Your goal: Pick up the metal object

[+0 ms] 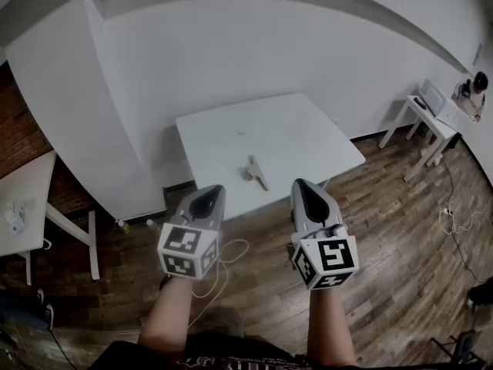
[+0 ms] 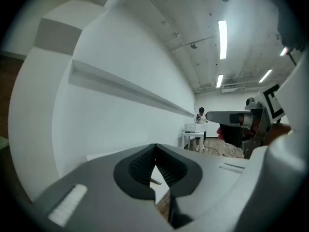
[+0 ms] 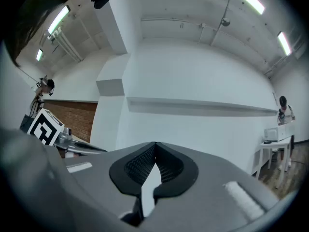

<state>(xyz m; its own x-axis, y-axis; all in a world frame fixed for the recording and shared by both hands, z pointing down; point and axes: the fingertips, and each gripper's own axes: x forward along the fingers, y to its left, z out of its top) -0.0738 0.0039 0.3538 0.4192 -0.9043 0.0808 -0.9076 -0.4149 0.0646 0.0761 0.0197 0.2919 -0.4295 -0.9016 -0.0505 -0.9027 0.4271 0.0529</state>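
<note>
Head view suggests the approach step: left gripper (image 1: 208, 197) and right gripper (image 1: 303, 188), jaws together and empty, hover short of the metal object (image 1: 256, 173) on the table (image 1: 231, 129); next, one must spread its jaws and reach

The right gripper (image 3: 155, 148) fills the lower frame, jaws closed tip to tip, nothing between them. The left gripper (image 3: 96, 150) pokes in at left before a brick wall (image 3: 72, 117). At far right a person (image 3: 285, 111) stands beside a small white table (image 3: 273, 146).
</note>
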